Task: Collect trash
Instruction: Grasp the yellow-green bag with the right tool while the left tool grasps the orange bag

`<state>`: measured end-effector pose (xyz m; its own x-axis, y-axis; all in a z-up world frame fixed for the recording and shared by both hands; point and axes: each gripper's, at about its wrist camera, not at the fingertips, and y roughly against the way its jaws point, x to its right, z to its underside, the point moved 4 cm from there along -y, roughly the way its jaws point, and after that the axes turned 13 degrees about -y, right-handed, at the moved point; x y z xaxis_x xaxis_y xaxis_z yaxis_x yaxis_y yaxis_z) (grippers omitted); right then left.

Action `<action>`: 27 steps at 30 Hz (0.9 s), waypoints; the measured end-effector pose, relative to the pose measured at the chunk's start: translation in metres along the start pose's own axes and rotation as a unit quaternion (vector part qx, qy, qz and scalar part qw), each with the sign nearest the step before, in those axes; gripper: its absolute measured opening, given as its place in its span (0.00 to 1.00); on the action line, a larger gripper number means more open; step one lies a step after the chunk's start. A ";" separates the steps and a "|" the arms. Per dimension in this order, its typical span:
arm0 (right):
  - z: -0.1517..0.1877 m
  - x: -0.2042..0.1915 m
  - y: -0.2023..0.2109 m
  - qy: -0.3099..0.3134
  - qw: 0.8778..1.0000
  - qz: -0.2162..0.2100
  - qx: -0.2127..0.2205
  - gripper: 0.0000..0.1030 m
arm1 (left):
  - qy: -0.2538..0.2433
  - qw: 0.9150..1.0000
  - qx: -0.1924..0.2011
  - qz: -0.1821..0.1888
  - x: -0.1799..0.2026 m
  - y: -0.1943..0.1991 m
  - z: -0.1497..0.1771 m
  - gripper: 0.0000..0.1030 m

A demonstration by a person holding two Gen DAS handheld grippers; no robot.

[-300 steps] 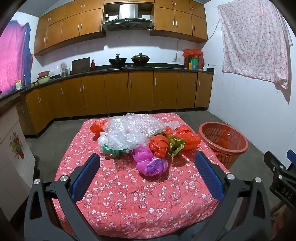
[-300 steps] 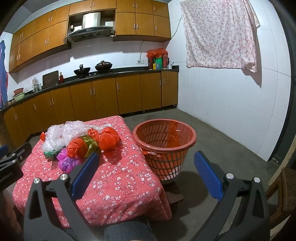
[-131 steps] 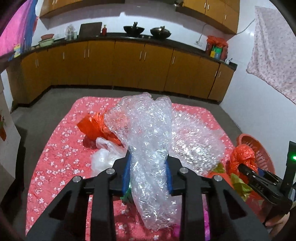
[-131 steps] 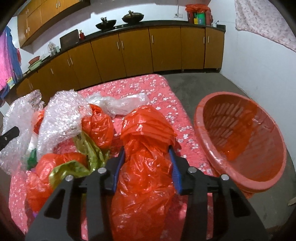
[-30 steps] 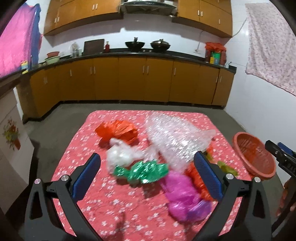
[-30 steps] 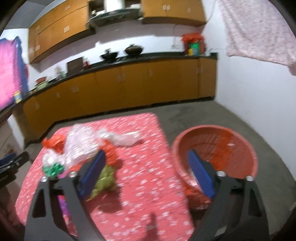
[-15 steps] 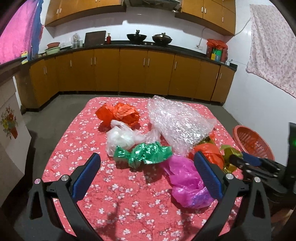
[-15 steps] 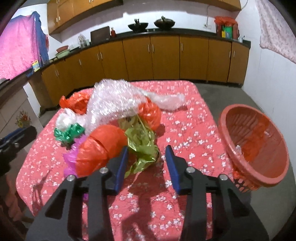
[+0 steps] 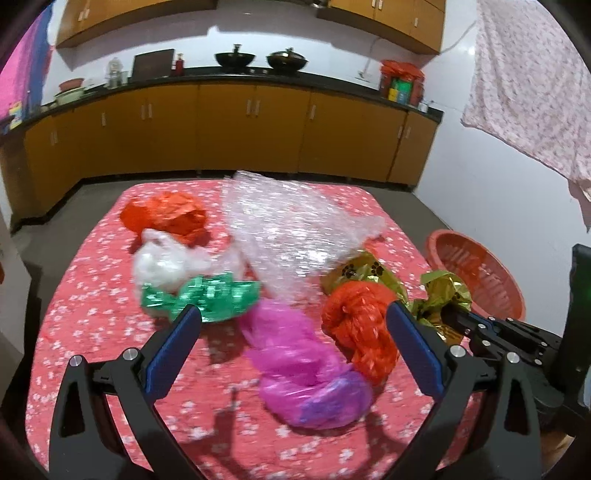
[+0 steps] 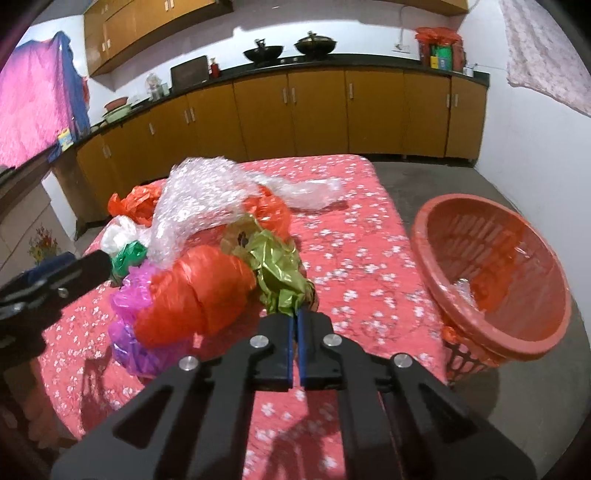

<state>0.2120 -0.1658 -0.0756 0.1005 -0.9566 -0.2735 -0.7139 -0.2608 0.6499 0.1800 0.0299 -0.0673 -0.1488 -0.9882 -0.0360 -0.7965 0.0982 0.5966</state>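
Gold foil wrapper pinched by right hand-held gripper; left hand-held gripper spread

Location: a domestic kitchen. A continuous run of orange-brown base cabinets with metal door handles lines the far wall under a dark worktop. Matching wall cabinets are mounted above it. Two black woks stand side by side on the worktop. To their left are a dark board, a small red bottle, a glass jar and stacked bowls. The walls are white and the floor is bare grey concrete. A floral cloth hangs on the right wall, and a pink quilt hangs at left.
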 end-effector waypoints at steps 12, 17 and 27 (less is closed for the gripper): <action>-0.003 0.049 0.017 -0.043 0.998 0.043 0.027 0.03 | -0.026 0.998 -0.028 0.042 0.047 -0.021 0.001 0.93; -0.005 0.061 0.025 -0.047 0.996 0.056 0.041 0.03 | -0.032 0.997 -0.040 0.051 0.064 -0.032 0.000 0.93; -0.015 0.095 0.046 -0.078 0.991 0.081 0.072 0.03 | -0.039 0.994 -0.089 0.044 0.086 -0.063 0.005 0.82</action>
<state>0.1995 -0.2705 -0.0609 -0.1231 -0.9499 -0.2874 -0.8044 -0.0741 0.5895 0.2144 -0.0608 -0.1116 -0.2641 -0.9639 -0.0348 -0.6627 0.1551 0.7326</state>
